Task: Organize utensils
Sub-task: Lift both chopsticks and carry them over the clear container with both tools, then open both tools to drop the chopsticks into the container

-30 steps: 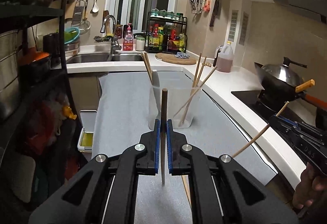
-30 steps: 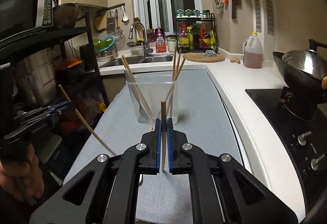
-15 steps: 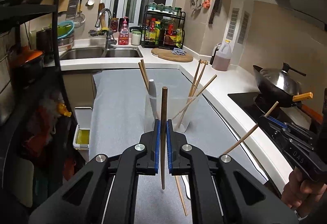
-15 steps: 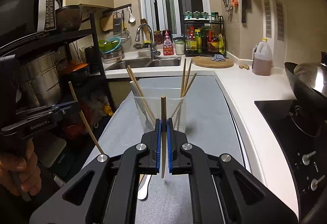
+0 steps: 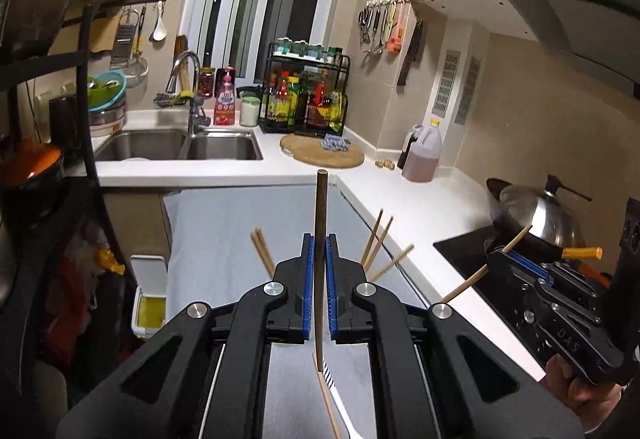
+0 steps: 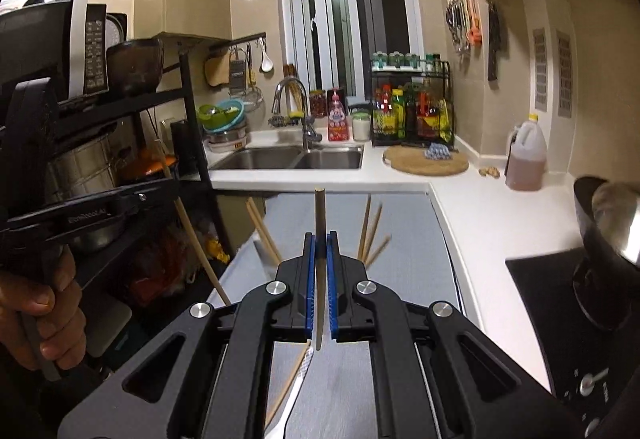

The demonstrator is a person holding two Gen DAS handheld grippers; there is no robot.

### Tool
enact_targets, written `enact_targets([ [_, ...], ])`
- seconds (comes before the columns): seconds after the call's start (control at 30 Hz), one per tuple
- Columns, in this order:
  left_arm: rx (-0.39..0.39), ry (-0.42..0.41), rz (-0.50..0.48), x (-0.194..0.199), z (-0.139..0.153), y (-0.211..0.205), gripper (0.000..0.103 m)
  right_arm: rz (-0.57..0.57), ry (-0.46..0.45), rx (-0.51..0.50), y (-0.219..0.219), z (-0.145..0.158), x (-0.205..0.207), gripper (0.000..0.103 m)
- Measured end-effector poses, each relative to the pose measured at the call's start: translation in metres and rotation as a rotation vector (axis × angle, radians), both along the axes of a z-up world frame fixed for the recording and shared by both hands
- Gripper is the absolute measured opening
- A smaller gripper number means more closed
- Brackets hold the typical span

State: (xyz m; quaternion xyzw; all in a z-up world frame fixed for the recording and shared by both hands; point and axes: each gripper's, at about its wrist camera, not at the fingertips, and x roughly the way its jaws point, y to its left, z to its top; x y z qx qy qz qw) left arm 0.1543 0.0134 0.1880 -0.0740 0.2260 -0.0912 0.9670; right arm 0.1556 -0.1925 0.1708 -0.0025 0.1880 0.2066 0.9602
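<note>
My left gripper (image 5: 319,239) is shut on a dark wooden chopstick (image 5: 320,199) that stands upright between its blue pads. My right gripper (image 6: 320,239) is shut on a lighter chopstick (image 6: 319,211), also upright. Each gripper shows in the other's view: the right gripper (image 5: 498,251) with its slanted stick at the right, the left gripper (image 6: 172,187) with its stick at the left. Beyond the fingers only the tips of the chopsticks standing in the cup (image 5: 376,235) (image 6: 370,227) show; the cup itself is hidden. A loose chopstick (image 6: 292,379) and a white utensil (image 6: 298,391) lie on the mat below.
A grey mat (image 5: 224,239) covers the counter. A black rack (image 6: 188,127) with pots stands at the left, a wok (image 5: 536,215) on the black hob at the right. Further back are the sink (image 5: 180,145), a round cutting board (image 5: 320,155) and an oil jug (image 5: 424,155).
Both grippers have risen with their chopsticks still held. The clear cup has dropped behind the fingers, so only the tips of its chopsticks remain in sight.
</note>
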Motion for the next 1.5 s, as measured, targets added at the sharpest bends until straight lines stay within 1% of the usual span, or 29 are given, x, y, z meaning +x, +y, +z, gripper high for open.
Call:
enact_targets([
  [0.13,-0.049,-0.032,0.016,0.022,0.017,0.004,0.006,0.005,-0.047,0.007,0.006,0.022,0.019,0.006],
  [0.2,-0.063,-0.052,0.023,0.031,0.023,0.004,0.006,0.004,-0.054,0.022,0.007,0.029,0.032,0.006],
  [0.3,-0.059,-0.061,0.034,0.047,0.024,0.002,0.006,-0.005,-0.065,0.024,0.012,0.030,0.050,0.006],
  [0.37,-0.043,-0.059,0.045,0.058,0.019,0.001,0.006,-0.010,-0.061,0.026,0.014,0.025,0.061,0.006],
  [0.43,-0.025,-0.049,0.050,0.068,0.010,0.000,0.006,-0.012,-0.043,0.023,0.018,0.014,0.072,0.006],
  [0.57,-0.010,0.010,0.041,0.088,-0.019,0.000,0.006,-0.010,0.004,0.014,0.023,-0.013,0.088,0.006],
  [0.63,0.010,0.034,0.038,0.095,-0.033,-0.003,0.006,-0.006,0.028,0.012,0.025,-0.024,0.095,0.006],
  [0.77,0.027,0.079,0.033,0.103,-0.056,-0.003,0.006,-0.002,0.066,0.001,0.027,-0.043,0.104,0.006],
  [0.9,0.036,0.115,0.026,0.106,-0.074,-0.003,0.006,0.008,0.098,-0.013,0.029,-0.055,0.108,0.006],
  [0.97,0.040,0.129,0.025,0.105,-0.077,-0.004,0.006,0.011,0.128,-0.031,0.031,-0.060,0.109,0.008],
  [1.07,0.044,0.118,0.031,0.096,-0.072,-0.002,0.008,-0.002,0.122,-0.055,0.029,-0.060,0.103,0.016],
  [1.1,0.047,0.108,0.035,0.092,-0.069,-0.001,0.014,-0.008,0.114,-0.063,0.028,-0.058,0.100,0.018],
  [1.13,0.046,0.093,0.042,0.084,-0.064,0.002,0.021,-0.019,0.103,-0.075,0.027,-0.057,0.096,0.023],
  [1.17,0.043,0.085,0.048,0.080,-0.061,0.003,0.024,-0.028,0.096,-0.082,0.026,-0.056,0.093,0.026],
  [1.33,0.035,0.039,0.070,0.044,-0.046,0.008,0.025,-0.069,0.063,-0.079,0.014,-0.047,0.066,0.028],
  [1.5,0.026,0.013,0.094,0.005,-0.043,0.013,0.025,-0.096,0.019,-0.066,0.002,-0.041,0.029,0.028],
])
